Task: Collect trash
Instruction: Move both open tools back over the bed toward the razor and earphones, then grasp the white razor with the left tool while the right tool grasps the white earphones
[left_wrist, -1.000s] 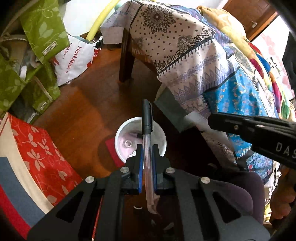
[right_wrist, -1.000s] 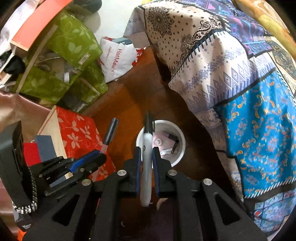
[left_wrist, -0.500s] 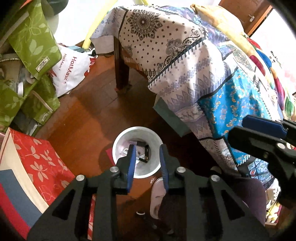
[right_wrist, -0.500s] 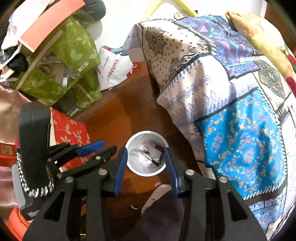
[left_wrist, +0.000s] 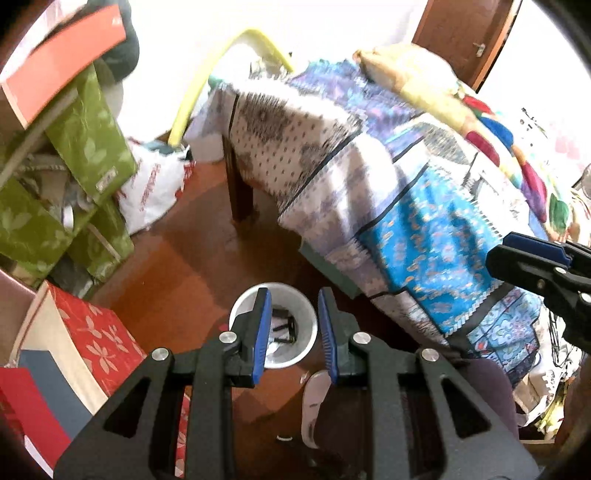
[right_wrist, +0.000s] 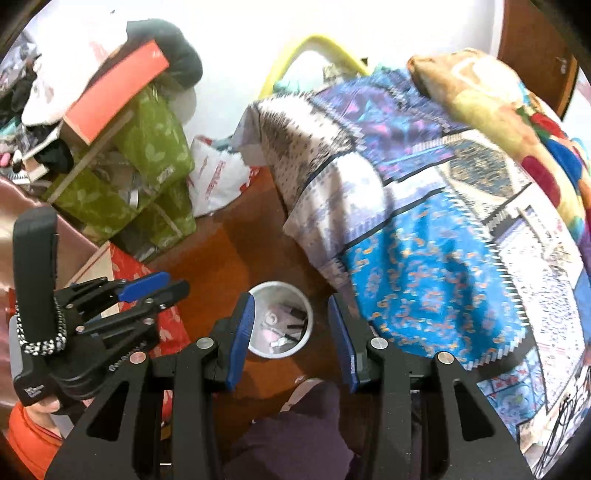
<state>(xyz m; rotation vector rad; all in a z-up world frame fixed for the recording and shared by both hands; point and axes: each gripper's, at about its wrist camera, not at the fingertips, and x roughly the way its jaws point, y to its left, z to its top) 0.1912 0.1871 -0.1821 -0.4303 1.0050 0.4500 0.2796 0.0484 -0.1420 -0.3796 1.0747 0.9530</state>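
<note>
The left tongs (left_wrist: 291, 325) and right tongs (right_wrist: 291, 332) were wide apart and empty, higher than before. Both pens (right_wrist: 295, 320) now lay inside the bin (left_wrist: 308, 325) on the floor (left_wrist: 177, 273).

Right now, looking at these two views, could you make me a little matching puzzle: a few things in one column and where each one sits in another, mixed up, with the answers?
Things:
1. round white plastic bin
2. white printed plastic shopping bag
3. orange flat cardboard box
4. blue and white patterned bedspread

Places:
A. on top of the pile of green leaf-print bags
B. draped over the bed, hanging down its side
C. on the wooden floor, seen between the fingers of both open tools
D. on the floor by the wall, beside the green bags

Pairs: 1-C, 2-D, 3-A, 4-B
</note>
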